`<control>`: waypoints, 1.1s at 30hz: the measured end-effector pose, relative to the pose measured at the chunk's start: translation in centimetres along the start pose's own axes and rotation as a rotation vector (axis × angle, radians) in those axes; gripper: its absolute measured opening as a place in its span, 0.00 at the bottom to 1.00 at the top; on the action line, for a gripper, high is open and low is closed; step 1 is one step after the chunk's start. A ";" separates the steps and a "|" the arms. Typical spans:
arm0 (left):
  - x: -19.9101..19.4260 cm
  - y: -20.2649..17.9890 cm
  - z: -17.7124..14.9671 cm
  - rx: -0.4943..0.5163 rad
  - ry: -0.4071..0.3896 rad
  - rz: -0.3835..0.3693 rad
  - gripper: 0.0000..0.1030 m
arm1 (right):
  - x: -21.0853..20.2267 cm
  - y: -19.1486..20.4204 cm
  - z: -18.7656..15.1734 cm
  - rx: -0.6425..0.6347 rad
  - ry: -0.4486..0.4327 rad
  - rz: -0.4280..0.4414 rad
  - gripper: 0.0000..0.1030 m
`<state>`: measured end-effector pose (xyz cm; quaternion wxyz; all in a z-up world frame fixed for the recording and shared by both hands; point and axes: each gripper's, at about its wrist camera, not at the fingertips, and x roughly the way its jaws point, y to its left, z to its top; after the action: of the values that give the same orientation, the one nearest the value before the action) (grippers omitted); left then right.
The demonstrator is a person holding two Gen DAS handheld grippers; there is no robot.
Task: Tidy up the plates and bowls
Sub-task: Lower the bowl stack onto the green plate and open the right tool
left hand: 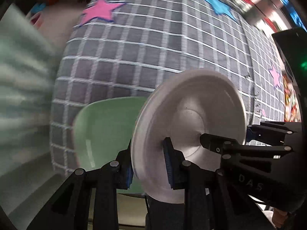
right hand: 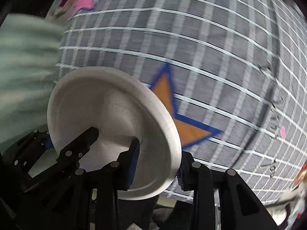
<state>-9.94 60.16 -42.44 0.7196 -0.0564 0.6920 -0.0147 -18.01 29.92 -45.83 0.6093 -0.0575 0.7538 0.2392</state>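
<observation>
A white plate [left hand: 190, 122] is held on edge above the checked tablecloth [left hand: 153, 48]. My left gripper [left hand: 149, 163] is shut on its near rim, and my right gripper [right hand: 157, 164] is shut on the rim of the same white plate [right hand: 107, 107] from the other side. Each gripper's fingers show in the other's view, reaching onto the plate: the right gripper's fingers [left hand: 216, 145] and the left gripper's fingers [right hand: 84, 140]. A pale green plate [left hand: 103, 134] stands just behind the white one in the left wrist view.
A blurred pale green ribbed object [left hand: 21, 88] fills the left of both views [right hand: 25, 76]. The cloth carries a pink star [left hand: 99, 11], a blue star [left hand: 218, 3] and an orange star [right hand: 172, 115]. Clutter lies beyond the table's far right edge.
</observation>
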 end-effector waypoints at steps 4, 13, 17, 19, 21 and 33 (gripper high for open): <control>-1.0 4.3 -1.3 -0.068 -0.003 0.014 0.28 | 0.6 5.7 1.6 -0.078 0.010 -0.004 0.37; -0.6 10.2 -5.1 -0.158 0.014 0.035 0.28 | 6.5 15.3 0.6 -0.181 0.052 -0.019 0.37; -0.1 12.1 -6.2 -0.164 0.017 0.060 0.34 | 9.0 17.4 0.7 -0.213 0.059 -0.051 0.37; 0.1 11.5 -6.9 -0.168 0.011 0.073 0.43 | 10.2 17.7 0.4 -0.227 0.062 -0.071 0.37; 0.1 10.7 -7.1 -0.176 0.000 0.095 0.52 | 10.2 18.0 0.2 -0.234 0.062 -0.082 0.37; -1.3 15.2 -6.7 -0.205 -0.036 0.144 0.82 | 7.2 16.0 0.4 -0.189 -0.006 -0.077 0.87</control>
<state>-17.53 75.00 -42.93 0.7216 -0.0802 0.6790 0.1088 -25.51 45.63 -48.03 0.6122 -0.1430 0.7234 0.2856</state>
